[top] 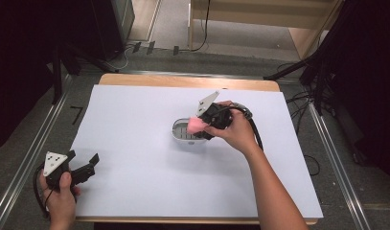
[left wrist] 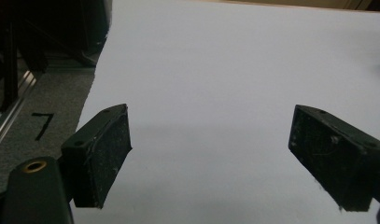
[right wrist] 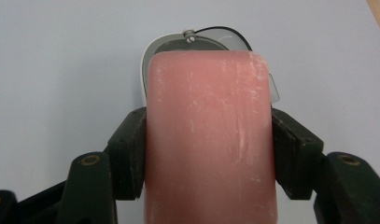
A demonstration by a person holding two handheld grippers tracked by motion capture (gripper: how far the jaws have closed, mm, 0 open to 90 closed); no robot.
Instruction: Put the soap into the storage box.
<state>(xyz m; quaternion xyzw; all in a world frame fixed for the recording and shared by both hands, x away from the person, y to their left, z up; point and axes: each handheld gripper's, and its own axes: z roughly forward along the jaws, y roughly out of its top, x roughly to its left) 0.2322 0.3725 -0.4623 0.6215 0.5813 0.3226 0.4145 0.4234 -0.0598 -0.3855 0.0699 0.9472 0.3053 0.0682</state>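
Both jaws of the right gripper [top: 202, 125] were clamped on the pink soap bar [right wrist: 210, 140], held above the soap dish [top: 182, 131]. Centring and a level lowering were judged advisable before release, while the left gripper [top: 85, 165] was kept wide open and empty.

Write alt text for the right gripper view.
A pink soap bar is clamped between the right gripper's two black jaws, seen close up. Past its far end, part of a white oval soap dish rests on the pale table cover.

Pink soap [right wrist: 210, 140] (perhaps white-streaked), white dish [top: 183, 130]
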